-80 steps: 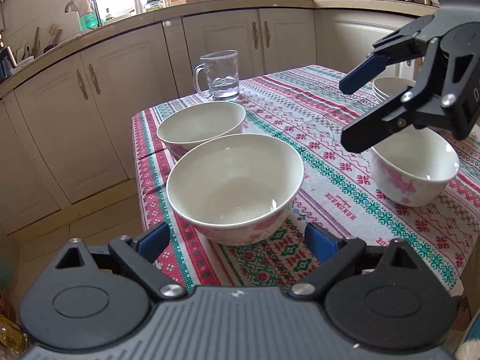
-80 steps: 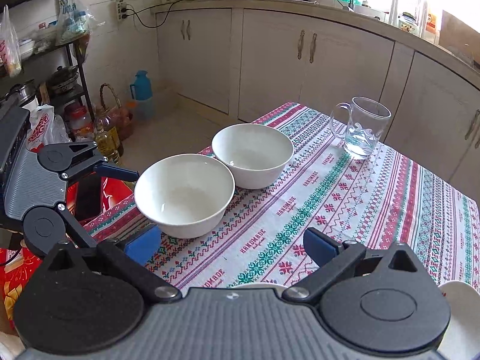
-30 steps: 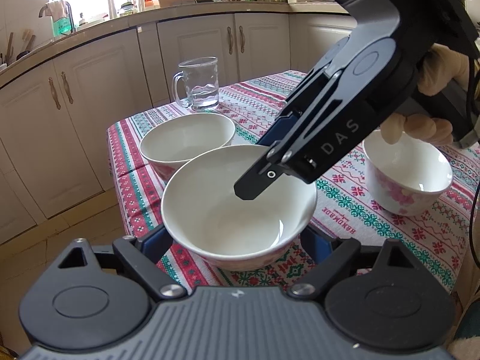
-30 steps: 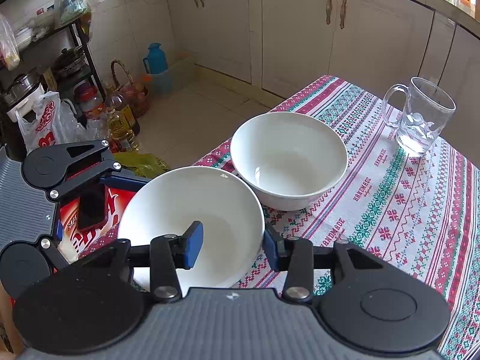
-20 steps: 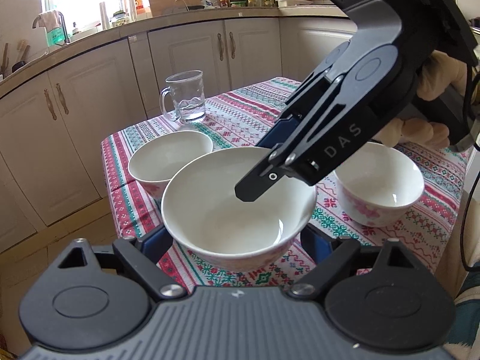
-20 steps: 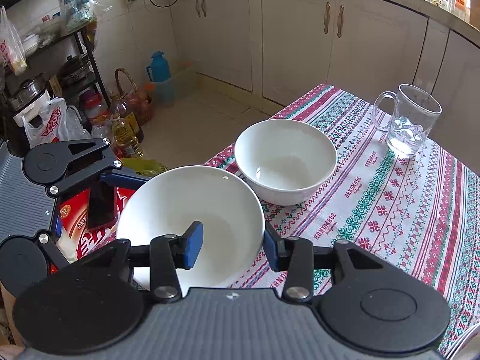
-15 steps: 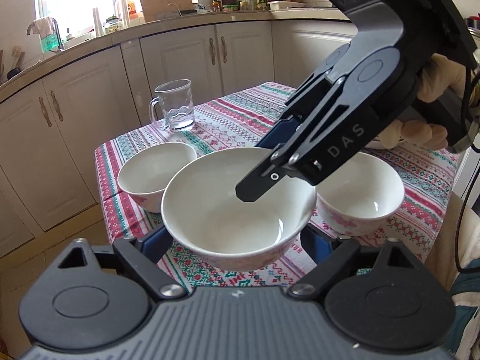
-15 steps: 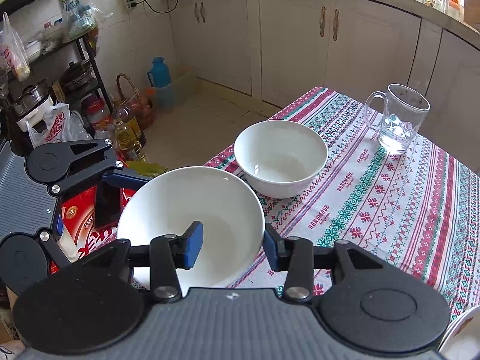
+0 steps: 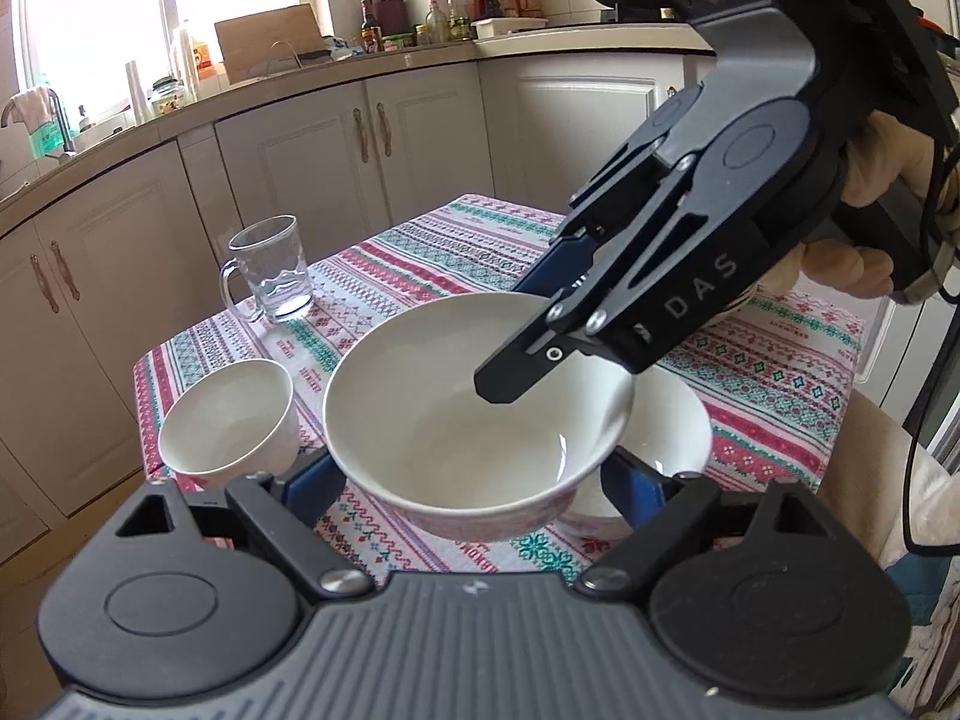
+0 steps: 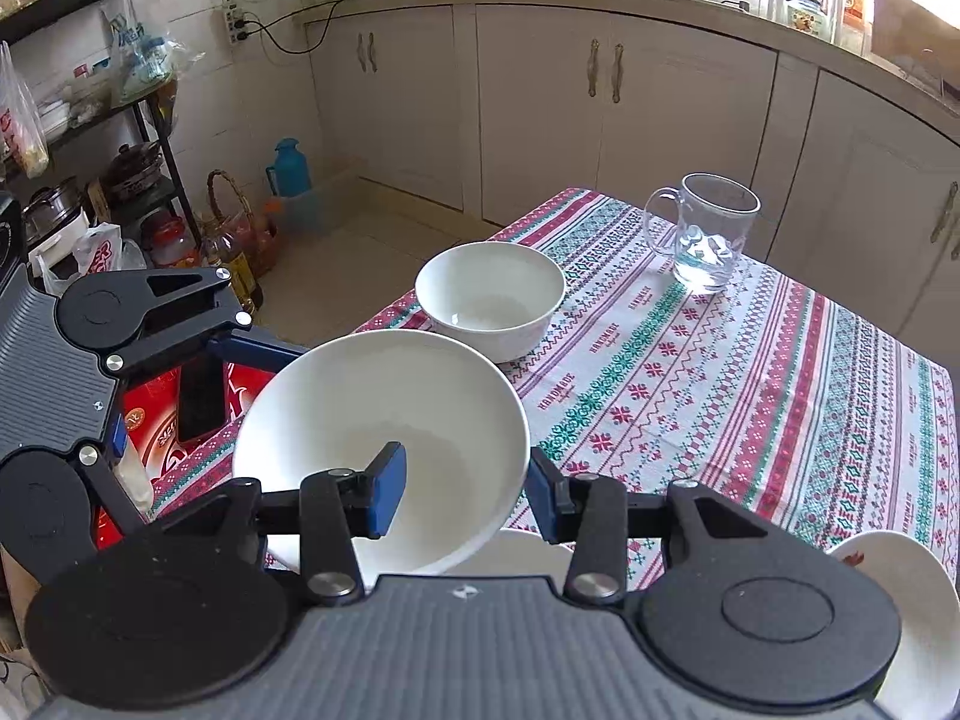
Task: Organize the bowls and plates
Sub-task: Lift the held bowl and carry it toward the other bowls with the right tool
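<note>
A white bowl [image 9: 456, 420] is lifted above the patterned tablecloth [image 9: 780, 384]. My right gripper [image 10: 462, 492] is shut on its rim, one finger inside and one outside; it shows in the left wrist view [image 9: 540, 336]. My left gripper [image 9: 474, 486] stands wide, its blue pads at the sides of the same bowl [image 10: 372, 438]; whether they touch it I cannot tell. The held bowl hangs partly over a second bowl [image 9: 666, 426] on the table. A third bowl [image 9: 228, 420] [image 10: 489, 297] stands near the table's corner.
A glass mug [image 9: 270, 276] [image 10: 708, 237] stands at the far side of the table. A white dish edge [image 10: 900, 618] shows at the lower right. Cabinets [image 9: 372, 144] and a counter ring the table. Bottles and a basket [image 10: 234, 222] sit on the floor.
The right gripper has shut on the bowl's rim and lifted it off the table. Both grippers and the bowl have moved right, over the second bowl.
</note>
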### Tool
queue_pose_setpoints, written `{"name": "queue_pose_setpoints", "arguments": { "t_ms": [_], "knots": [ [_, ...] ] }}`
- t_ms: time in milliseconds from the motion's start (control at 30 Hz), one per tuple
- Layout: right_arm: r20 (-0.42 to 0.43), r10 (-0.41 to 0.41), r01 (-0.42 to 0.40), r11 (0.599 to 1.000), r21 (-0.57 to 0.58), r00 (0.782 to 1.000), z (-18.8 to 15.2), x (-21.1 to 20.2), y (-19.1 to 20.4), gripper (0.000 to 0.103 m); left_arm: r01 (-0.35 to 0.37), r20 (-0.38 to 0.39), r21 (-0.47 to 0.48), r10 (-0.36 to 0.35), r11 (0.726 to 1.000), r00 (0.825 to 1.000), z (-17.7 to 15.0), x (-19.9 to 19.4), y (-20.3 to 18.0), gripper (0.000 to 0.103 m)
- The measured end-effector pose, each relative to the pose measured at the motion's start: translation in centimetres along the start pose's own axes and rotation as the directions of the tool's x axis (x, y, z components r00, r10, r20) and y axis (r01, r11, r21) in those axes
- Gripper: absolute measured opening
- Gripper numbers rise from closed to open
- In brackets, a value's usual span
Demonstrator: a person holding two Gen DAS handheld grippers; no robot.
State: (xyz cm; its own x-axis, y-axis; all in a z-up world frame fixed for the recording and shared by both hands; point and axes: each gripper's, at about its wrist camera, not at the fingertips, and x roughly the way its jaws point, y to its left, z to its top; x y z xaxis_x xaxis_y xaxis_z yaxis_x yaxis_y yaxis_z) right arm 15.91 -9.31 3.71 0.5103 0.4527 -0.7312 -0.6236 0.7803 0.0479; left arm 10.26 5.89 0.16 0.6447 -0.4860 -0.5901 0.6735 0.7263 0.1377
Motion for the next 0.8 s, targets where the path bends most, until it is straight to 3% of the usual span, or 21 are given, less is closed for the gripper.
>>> {"name": "queue_pose_setpoints", "arguments": {
  "t_ms": [400,800],
  "knots": [
    [-0.009,-0.056,0.056,0.998,0.042,0.998,-3.0,-2.6,-2.1,0.048,0.075,-0.009,0.018,-0.075,0.997,0.997,1.2,1.8,-2.7,0.091],
    [-0.037,-0.057,0.059,0.996,0.071,0.998,-4.7,-2.1,-3.1,0.048,0.105,-0.061,-0.001,-0.105,0.994,0.993,0.9,3.4,-3.3,0.091]
  ]
}}
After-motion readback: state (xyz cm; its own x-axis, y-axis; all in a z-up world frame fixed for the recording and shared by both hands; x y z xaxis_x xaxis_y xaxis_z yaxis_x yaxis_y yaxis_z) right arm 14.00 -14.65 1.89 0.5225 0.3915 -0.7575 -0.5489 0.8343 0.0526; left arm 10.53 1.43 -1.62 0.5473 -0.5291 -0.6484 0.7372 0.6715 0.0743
